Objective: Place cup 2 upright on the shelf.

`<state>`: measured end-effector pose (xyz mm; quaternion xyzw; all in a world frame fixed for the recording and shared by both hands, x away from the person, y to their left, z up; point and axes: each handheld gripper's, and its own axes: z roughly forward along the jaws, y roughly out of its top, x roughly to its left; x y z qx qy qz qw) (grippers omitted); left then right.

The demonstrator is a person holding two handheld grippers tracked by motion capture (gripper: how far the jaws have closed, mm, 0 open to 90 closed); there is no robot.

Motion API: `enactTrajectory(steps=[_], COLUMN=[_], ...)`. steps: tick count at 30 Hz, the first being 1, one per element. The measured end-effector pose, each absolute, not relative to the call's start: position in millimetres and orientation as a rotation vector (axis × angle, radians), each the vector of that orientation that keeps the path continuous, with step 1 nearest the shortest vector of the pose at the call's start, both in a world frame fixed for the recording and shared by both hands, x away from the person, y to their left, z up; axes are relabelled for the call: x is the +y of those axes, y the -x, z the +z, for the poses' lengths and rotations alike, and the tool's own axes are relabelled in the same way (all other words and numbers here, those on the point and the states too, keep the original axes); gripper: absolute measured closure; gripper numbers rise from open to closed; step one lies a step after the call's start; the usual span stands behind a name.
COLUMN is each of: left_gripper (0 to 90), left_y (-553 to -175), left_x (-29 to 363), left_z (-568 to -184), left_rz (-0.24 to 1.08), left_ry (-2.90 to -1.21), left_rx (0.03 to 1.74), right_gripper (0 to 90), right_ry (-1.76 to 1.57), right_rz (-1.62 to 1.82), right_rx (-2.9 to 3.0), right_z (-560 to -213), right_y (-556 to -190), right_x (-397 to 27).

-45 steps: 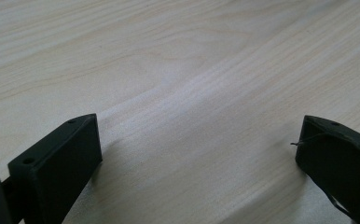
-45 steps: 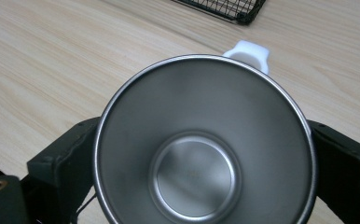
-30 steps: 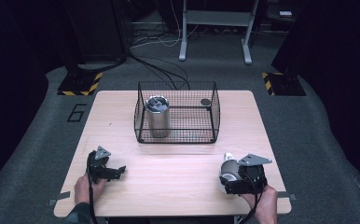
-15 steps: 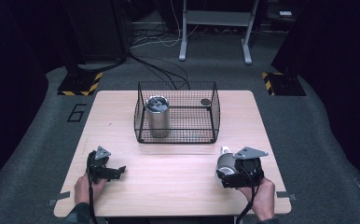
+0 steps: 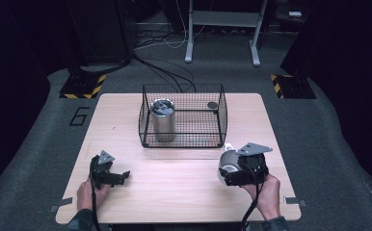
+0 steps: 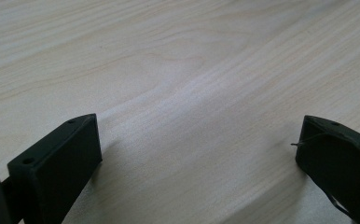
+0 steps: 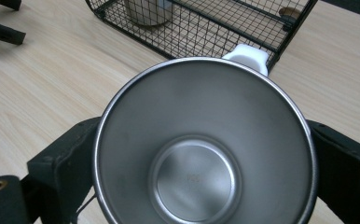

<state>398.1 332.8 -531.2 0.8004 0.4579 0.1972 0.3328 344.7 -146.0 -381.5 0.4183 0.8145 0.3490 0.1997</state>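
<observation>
A steel cup [image 5: 229,163] with a white handle [image 7: 246,54] sits between the jaws of my right gripper [image 5: 228,169], near the table's front right. The right gripper view looks straight into the cup [image 7: 201,154], its mouth facing the camera and a black jaw pressed on each side, so my right gripper [image 7: 206,163] is shut on it. My left gripper [image 5: 118,176] rests low on the table at the front left, open. In the left gripper view my left gripper [image 6: 197,149] has its jaws wide apart over bare wood.
A black wire basket [image 5: 181,142] stands at the table's middle back, holding an upright steel tumbler [image 5: 163,120] at its left and a small dark disc [image 5: 212,105] at its back right corner. Bare wooden table [image 5: 174,192] lies between the grippers. Cables cross the floor behind.
My right gripper has carried the cup a little to the left and toward the basket. The left gripper has stayed in place.
</observation>
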Motion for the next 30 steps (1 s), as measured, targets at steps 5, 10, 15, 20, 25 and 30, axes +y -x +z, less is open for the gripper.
enactTrajectory(steps=[5, 10, 15, 20, 25, 30], left_gripper=[0.0, 0.0, 0.0, 0.0, 0.0, 0.0], left_y=[-398, -398, -398, -398, -399, -398], left_x=[333, 332, 332, 332, 332, 333], left_z=[-531, -531, -531, -531, -531, -532], left_rz=[0.515, 0.497, 0.493, 0.495, 0.512, 0.516], left_ry=[-2.090, -2.085, -2.085, -2.087, -2.083, -2.083], left_rx=[1.197, 1.208, 1.207, 1.205, 1.203, 1.201], right_gripper=[5.4, 5.4, 5.4, 5.4, 5.4, 5.4], right_ry=[-1.147, -1.131, -1.120, -1.091, -1.080, -1.050], right_rz=[0.979, 0.984, 1.005, 1.005, 1.019, 1.022], right_rx=[2.281, 2.289, 2.289, 2.304, 2.305, 2.316], right_z=[-376, -370, -361, -354, -344, -334], right_y=[-351, -358, -366, -375, -385, -398], right_x=[-143, -138, -131, -123, -115, -105])
